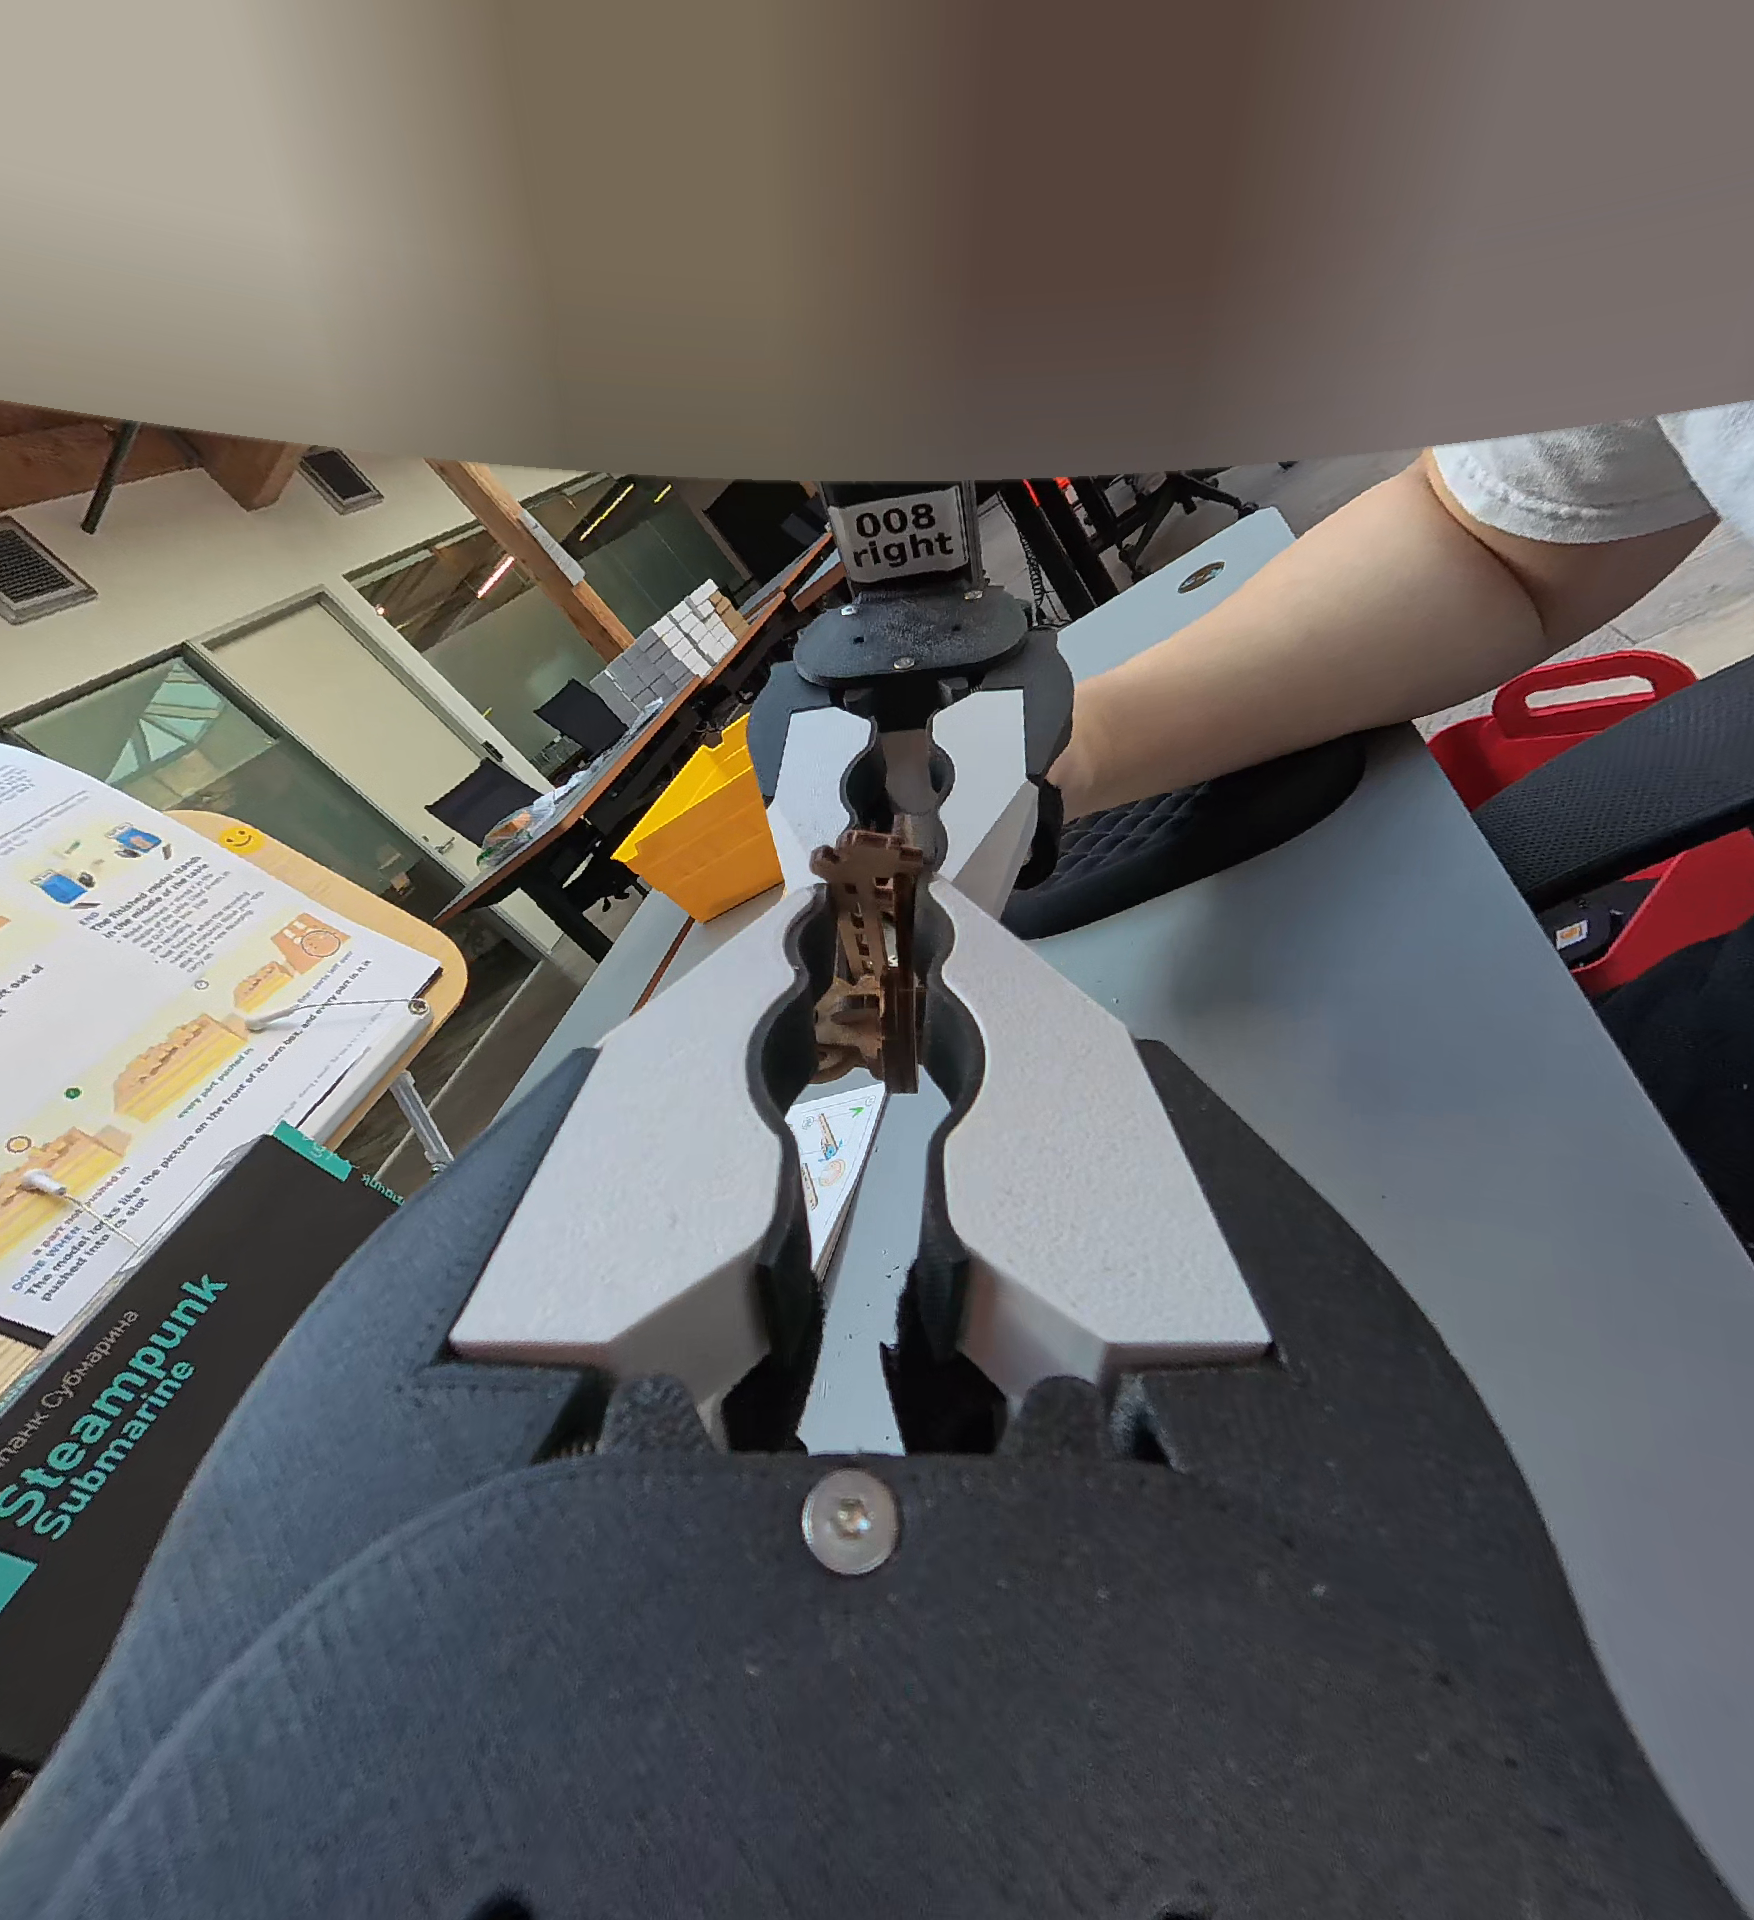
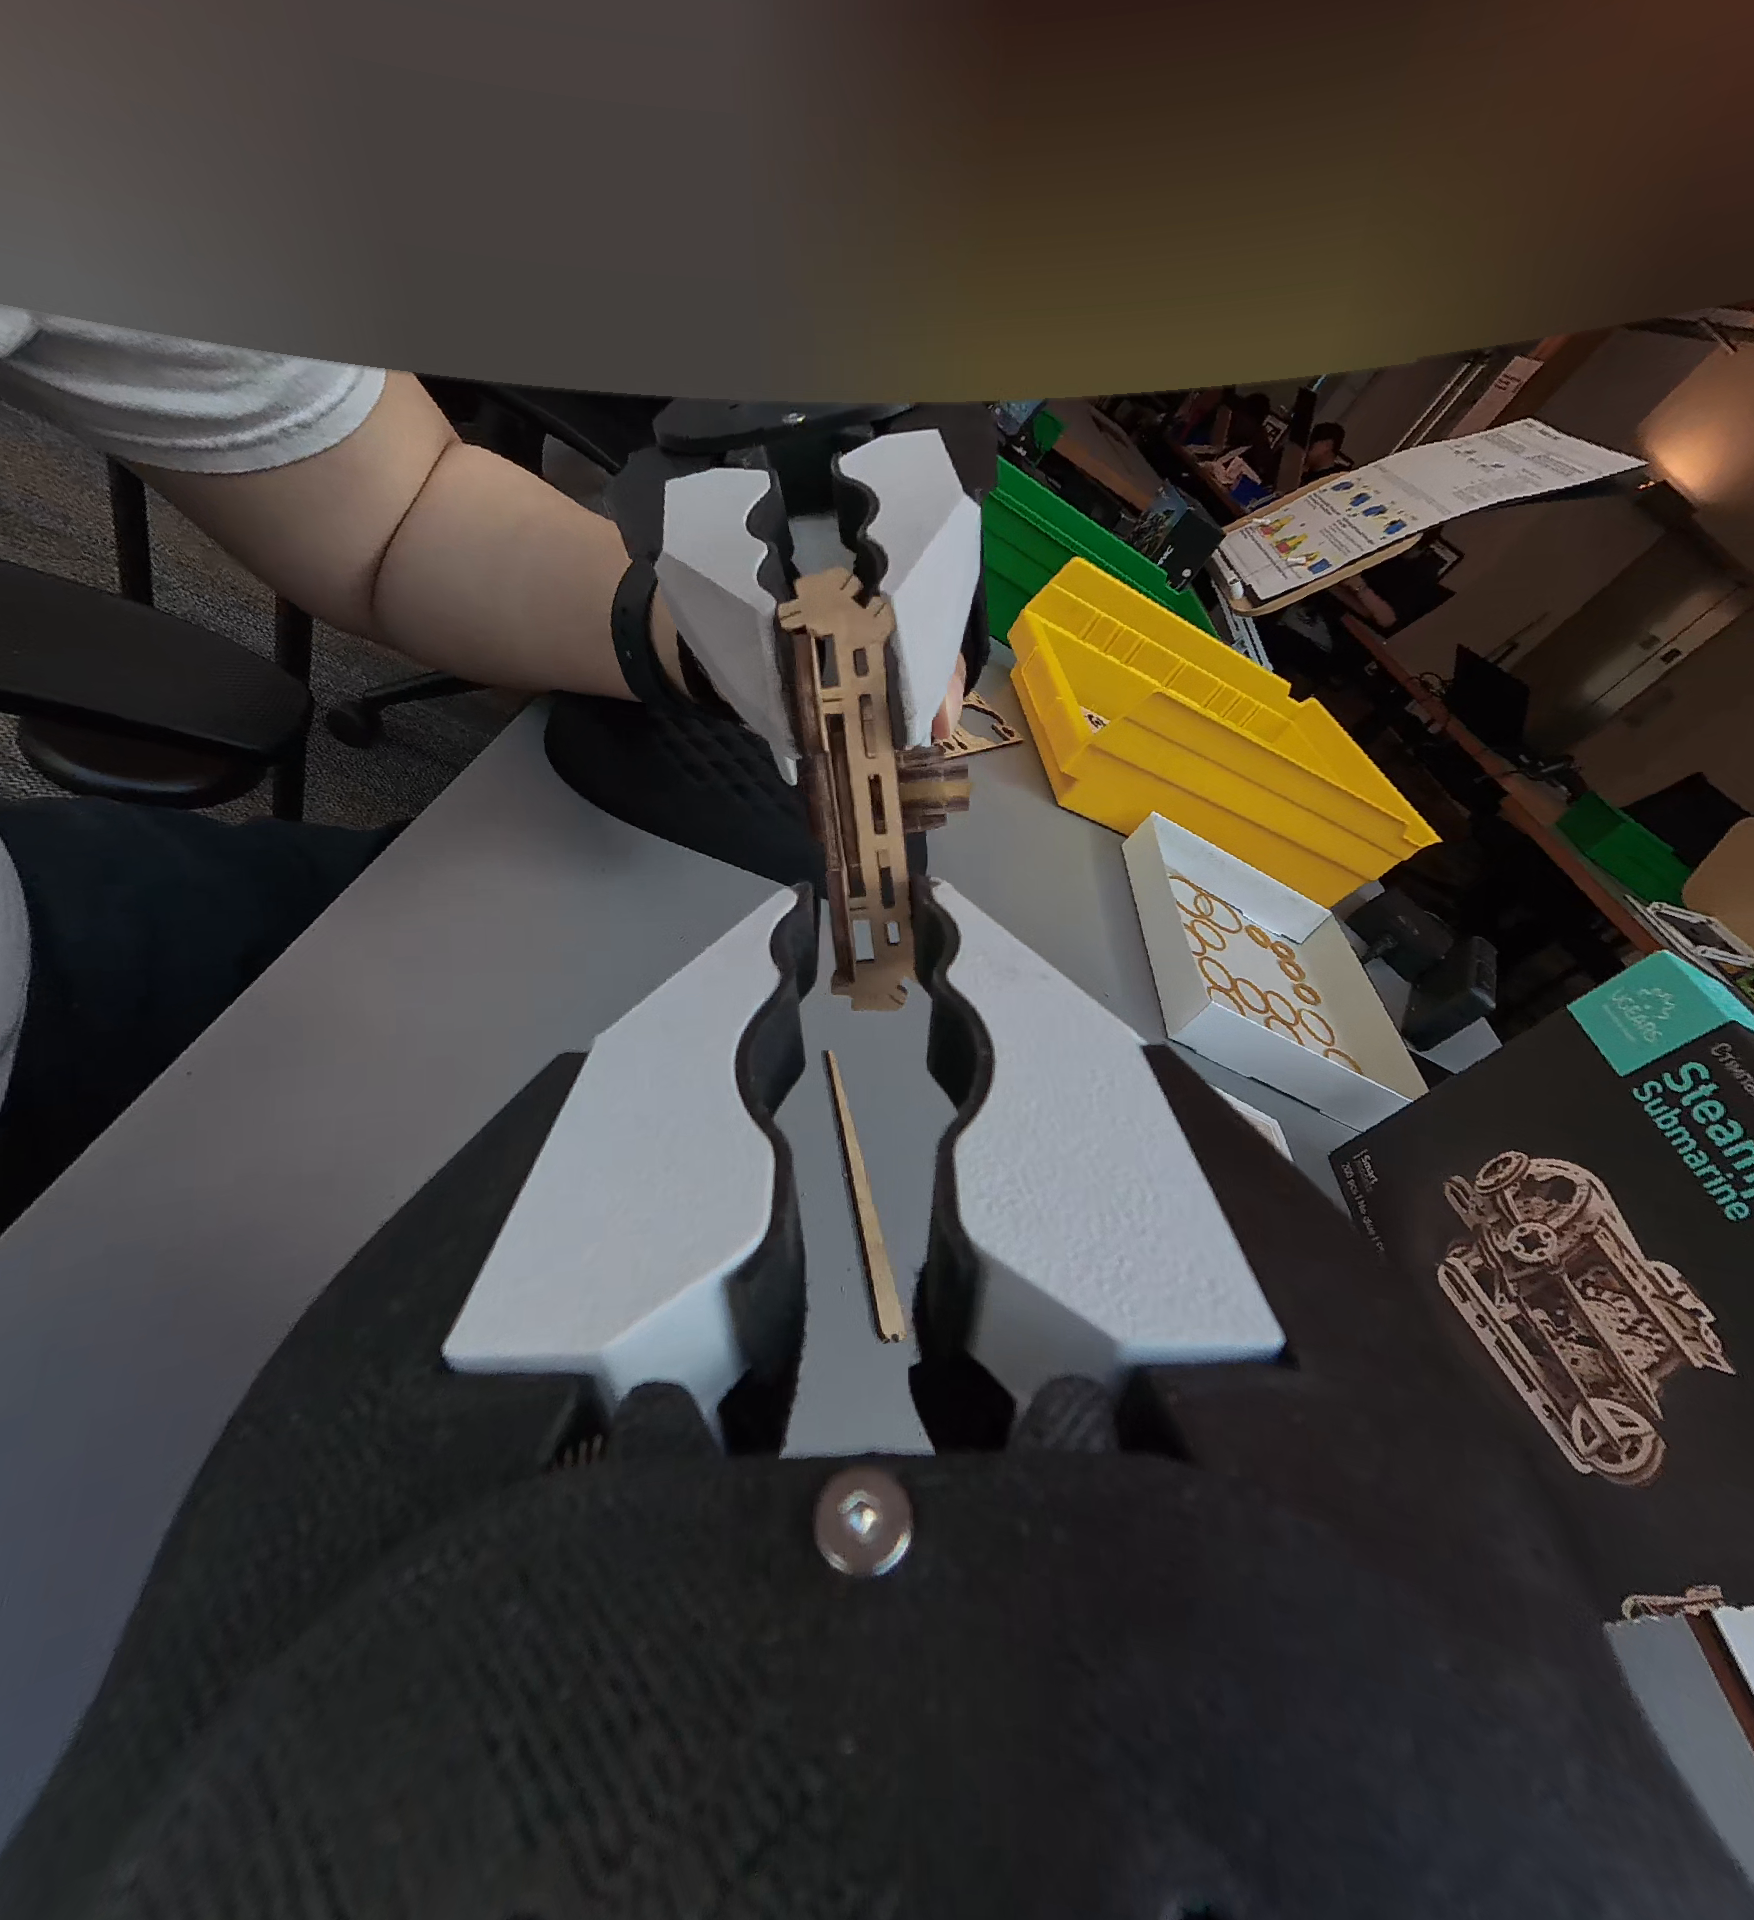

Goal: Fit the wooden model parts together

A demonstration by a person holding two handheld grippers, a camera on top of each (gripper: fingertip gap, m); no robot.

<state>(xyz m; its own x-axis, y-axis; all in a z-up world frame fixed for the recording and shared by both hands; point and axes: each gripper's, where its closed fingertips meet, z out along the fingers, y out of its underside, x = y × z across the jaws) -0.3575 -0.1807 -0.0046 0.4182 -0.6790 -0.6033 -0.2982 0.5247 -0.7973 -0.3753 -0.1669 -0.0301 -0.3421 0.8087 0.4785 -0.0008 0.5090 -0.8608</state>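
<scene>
A brown wooden model assembly (image 1: 868, 966) with slotted flat plates is held in the air between both grippers, which face each other tip to tip. My left gripper (image 1: 875, 904) is shut on one end of it. My right gripper (image 2: 865, 904) is shut on the other end of the assembly (image 2: 857, 821). The right gripper (image 1: 899, 862) shows opposite in the left wrist view, and the left gripper (image 2: 857, 743) shows opposite in the right wrist view. A thin wooden strip (image 2: 868, 1195) lies on the grey table (image 2: 333, 1039) below the right fingers.
A yellow bin (image 2: 1216, 748), a white box of wooden rings (image 2: 1257, 987) and a black product box (image 2: 1631, 1247) sit to the right. An instruction sheet (image 1: 125, 1018) stands on the left. A person's arm (image 1: 1320, 665) rests on a black mesh pad (image 1: 1195, 831). My left and right fingertips are right by each other.
</scene>
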